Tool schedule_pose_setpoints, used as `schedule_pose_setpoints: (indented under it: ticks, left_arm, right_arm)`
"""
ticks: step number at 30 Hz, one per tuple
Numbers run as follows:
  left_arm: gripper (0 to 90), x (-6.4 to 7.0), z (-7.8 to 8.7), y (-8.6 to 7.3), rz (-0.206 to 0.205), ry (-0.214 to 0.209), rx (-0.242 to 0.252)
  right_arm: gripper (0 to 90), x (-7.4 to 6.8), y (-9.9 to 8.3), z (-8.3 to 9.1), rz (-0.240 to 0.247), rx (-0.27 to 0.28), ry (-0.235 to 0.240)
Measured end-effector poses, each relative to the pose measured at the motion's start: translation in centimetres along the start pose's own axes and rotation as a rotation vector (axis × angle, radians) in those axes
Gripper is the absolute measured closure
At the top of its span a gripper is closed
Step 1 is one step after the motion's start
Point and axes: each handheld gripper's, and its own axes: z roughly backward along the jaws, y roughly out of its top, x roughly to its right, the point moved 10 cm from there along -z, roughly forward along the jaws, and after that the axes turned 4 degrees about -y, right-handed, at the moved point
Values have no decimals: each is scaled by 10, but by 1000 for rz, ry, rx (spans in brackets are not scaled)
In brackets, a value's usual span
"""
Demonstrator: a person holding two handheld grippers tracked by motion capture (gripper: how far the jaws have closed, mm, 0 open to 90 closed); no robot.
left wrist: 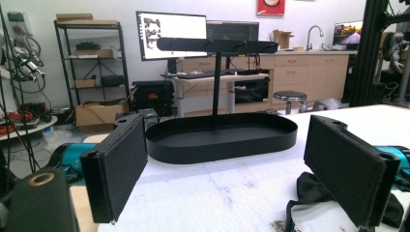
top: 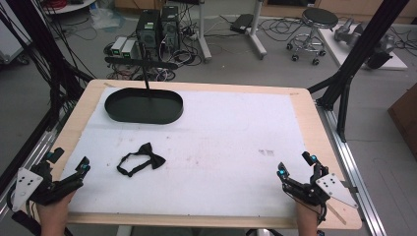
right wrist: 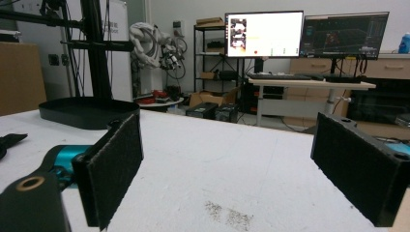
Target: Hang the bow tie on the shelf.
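While we are holding both tools low over the near edge of the white-covered wooden table (top: 231,142), the left hand-held gripper (top: 69,164) is sitting at the near left corner with its two black padded jaws spread wide apart and nothing between them. In the left gripper view we are seeing the same gripper (left wrist: 241,169) with open space between its pads, the table cover showing through the gap. The small black fabric bow tie with its looped strap (top: 141,159) is lying flat on the cover, just to the right of that gripper and a little farther in; in the left gripper view the bow tie (left wrist: 304,191) is peeking out beside the right-hand jaw, apart from it as far as we can tell. The right hand-held gripper (top: 295,164) is resting at the near right corner, jaws equally wide and empty, well apart from the tie. The black oval metal tray with an upright T-shaped stand (top: 143,105) is standing at the far left
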Motion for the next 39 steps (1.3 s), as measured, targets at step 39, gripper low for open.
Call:
schedule_pose_setpoints:
  ticks: [39]
  left_arm:
    - [363, 98, -58, -53, -108, -366, -488]
  right_arm:
    - [104, 4, 2, 5, 8, 25, -12]
